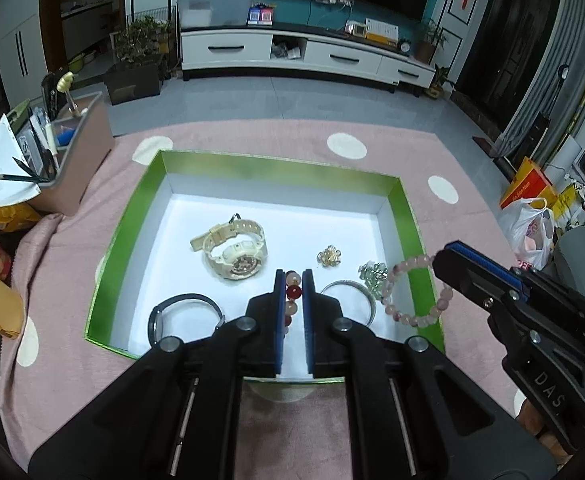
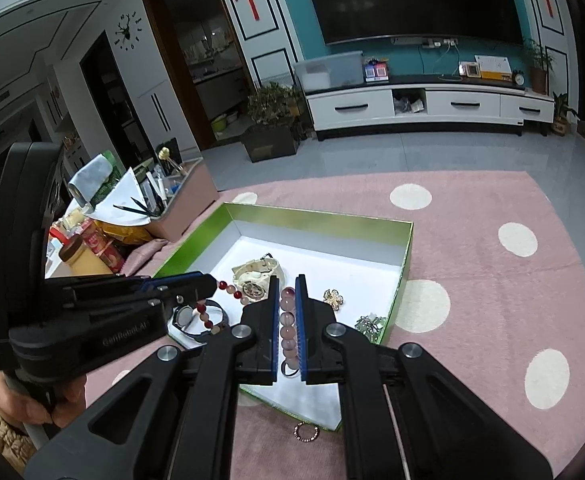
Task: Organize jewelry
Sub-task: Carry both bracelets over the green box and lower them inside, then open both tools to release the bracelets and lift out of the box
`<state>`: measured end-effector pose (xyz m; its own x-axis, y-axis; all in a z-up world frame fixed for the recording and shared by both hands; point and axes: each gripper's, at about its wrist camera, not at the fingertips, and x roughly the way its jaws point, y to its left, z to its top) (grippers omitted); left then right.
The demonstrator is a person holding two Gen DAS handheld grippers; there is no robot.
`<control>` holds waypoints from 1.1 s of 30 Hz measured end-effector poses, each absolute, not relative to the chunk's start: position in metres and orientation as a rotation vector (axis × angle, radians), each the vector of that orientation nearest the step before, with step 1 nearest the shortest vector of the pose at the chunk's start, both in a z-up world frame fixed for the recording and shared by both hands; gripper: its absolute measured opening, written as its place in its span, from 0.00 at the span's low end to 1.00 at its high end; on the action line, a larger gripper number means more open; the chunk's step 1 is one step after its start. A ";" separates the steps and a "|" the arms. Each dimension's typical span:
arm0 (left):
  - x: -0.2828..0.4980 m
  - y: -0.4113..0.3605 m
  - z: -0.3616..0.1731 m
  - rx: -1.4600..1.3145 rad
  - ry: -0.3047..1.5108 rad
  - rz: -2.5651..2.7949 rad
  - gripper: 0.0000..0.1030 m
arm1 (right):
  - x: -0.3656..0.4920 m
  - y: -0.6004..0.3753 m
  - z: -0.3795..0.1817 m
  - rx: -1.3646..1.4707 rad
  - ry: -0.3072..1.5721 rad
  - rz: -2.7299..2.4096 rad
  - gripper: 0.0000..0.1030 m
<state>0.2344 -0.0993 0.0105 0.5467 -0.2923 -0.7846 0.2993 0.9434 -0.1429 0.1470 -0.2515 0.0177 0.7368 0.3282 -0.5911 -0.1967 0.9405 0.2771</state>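
Here, left gripper [image 1: 293, 276] jaws pinching red bead bracelet [image 1: 294, 291], right gripper [image 2: 284, 284] jaws seemingly pinching pink bead bracelet [image 2: 287, 322].

Right claw [image 2: 287, 280]: closed on a pale pink bead bracelet [image 2: 287, 320] between its blue pads, above the green box [image 2: 320, 218].
Left claw [image 2: 212, 280]: enters from the left, clamped on a red-and-pink bead bracelet [image 2: 228, 290] that hangs below its tip.
Box contents: cream watch [image 2: 254, 274], gold flower brooch [image 2: 333, 298], dark-banded watch [image 2: 190, 318], green bead cluster [image 2: 368, 324].
Outside the box, on the pink dotted cloth [image 2: 492, 280]: a small beaded ring [image 2: 305, 432] near the front wall.
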 end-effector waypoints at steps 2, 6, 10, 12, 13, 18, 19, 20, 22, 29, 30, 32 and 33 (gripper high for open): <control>0.239 -0.101 0.003 0.012 0.946 -0.350 0.07 | 0.152 -0.249 0.014 0.199 0.694 0.293 0.07; 0.244 -0.103 -0.008 0.018 0.970 -0.349 0.07 | 0.160 -0.245 0.008 0.196 0.712 0.299 0.07; 0.249 -0.104 -0.017 0.017 0.992 -0.347 0.07 | 0.172 -0.238 0.000 0.200 0.743 0.309 0.07; 0.251 -0.103 -0.020 0.018 0.998 -0.343 0.07 | 0.178 -0.235 -0.005 0.200 0.763 0.311 0.07; 0.253 -0.102 -0.023 0.018 1.003 -0.339 0.07 | 0.183 -0.233 -0.008 0.199 0.777 0.313 0.07; 0.258 -0.098 -0.031 0.016 1.018 -0.321 0.07 | 0.201 -0.224 -0.024 0.184 0.835 0.307 0.07; 0.259 -0.097 -0.032 0.016 1.018 -0.317 0.07 | 0.203 -0.223 -0.027 0.182 0.842 0.304 0.07; 0.260 -0.096 -0.033 0.016 1.018 -0.315 0.07 | 0.205 -0.222 -0.030 0.180 0.851 0.300 0.07; 0.261 -0.094 -0.033 0.018 1.015 -0.310 0.07 | 0.210 -0.220 -0.036 0.170 0.868 0.282 0.07; 0.258 -0.087 -0.024 0.009 0.983 -0.306 0.17 | 0.213 -0.232 -0.042 0.199 0.868 0.224 0.17; 0.257 -0.085 -0.022 0.008 0.976 -0.304 0.23 | 0.210 -0.236 -0.040 0.207 0.860 0.221 0.17; 0.255 -0.083 -0.017 0.004 0.960 -0.302 0.31 | 0.206 -0.241 -0.037 0.218 0.850 0.220 0.21; 0.253 -0.081 -0.015 0.003 0.953 -0.300 0.36 | 0.204 -0.243 -0.035 0.221 0.844 0.218 0.22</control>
<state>0.2534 -0.0812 -0.0147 0.5408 -0.2510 -0.8028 0.2533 0.9587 -0.1291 0.2035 -0.2425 -0.0345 0.6452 0.2769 -0.7120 -0.1030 0.9550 0.2781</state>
